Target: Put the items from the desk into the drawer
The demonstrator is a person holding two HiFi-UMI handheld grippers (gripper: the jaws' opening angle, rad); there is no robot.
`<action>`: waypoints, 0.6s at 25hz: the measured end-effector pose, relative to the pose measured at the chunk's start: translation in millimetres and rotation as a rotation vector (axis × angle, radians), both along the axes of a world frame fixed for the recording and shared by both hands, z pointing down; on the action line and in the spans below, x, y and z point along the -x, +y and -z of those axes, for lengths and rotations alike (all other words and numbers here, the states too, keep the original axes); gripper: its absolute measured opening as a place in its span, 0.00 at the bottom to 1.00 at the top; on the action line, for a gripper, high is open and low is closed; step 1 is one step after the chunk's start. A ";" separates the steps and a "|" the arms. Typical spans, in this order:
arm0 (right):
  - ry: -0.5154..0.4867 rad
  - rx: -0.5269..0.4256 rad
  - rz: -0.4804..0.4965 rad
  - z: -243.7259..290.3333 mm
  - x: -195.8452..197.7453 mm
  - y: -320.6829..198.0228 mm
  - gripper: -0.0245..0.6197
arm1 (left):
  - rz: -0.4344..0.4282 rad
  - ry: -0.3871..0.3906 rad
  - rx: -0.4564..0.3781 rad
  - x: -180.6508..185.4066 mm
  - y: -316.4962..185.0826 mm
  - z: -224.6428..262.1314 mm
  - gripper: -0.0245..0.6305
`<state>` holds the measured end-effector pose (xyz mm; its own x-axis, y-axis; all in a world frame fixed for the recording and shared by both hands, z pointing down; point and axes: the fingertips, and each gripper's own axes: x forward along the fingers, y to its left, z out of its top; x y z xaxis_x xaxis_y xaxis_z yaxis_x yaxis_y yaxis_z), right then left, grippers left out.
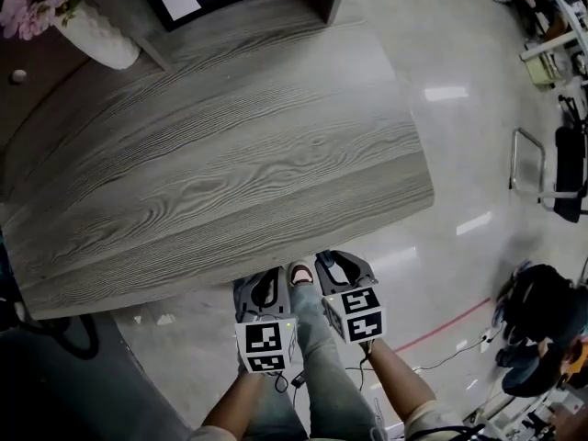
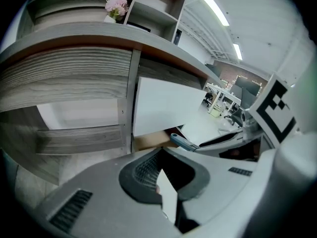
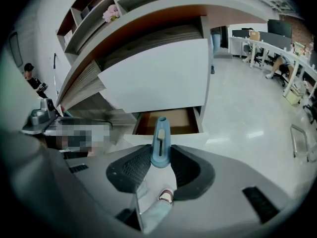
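**Right tool carried the knife, open drawer dead ahead**

Right tool point(image 3: 161, 158) was clamped on a blue utility knife point(image 3: 160, 144). The knife stood up between the pads, its long axis pointing straight at the open drawer point(image 3: 179, 121). The drawer sat under the bench point(image 1: 230, 154) edge, below a white front panel, with its brown bottom showing. Left tool point(image 2: 171, 176) was spread, nothing between the pads, and hung just beside the right one below the bench edge. The right hand was nearer to the drawer and in line with it. Next move was likely a forward reach to drop the knife in lengthwise.
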<state>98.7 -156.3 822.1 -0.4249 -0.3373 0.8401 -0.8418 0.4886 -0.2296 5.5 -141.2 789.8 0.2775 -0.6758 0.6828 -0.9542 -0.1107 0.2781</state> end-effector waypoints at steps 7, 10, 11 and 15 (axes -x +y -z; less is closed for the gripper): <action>0.019 0.055 0.043 -8.6 19.2 -11.0 0.22 | 0.004 -0.006 -0.002 10.7 -6.4 1.6 0.04; 0.010 0.058 0.034 -10.3 25.1 -15.7 0.22 | 0.010 -0.009 -0.003 16.6 -10.2 1.1 0.04; 0.006 0.056 0.030 -10.7 26.6 -17.0 0.23 | 0.012 -0.010 -0.003 18.4 -11.2 1.0 0.04; -0.003 0.057 0.022 -13.5 31.3 -21.3 0.22 | 0.018 -0.010 -0.001 22.4 -13.5 0.0 0.04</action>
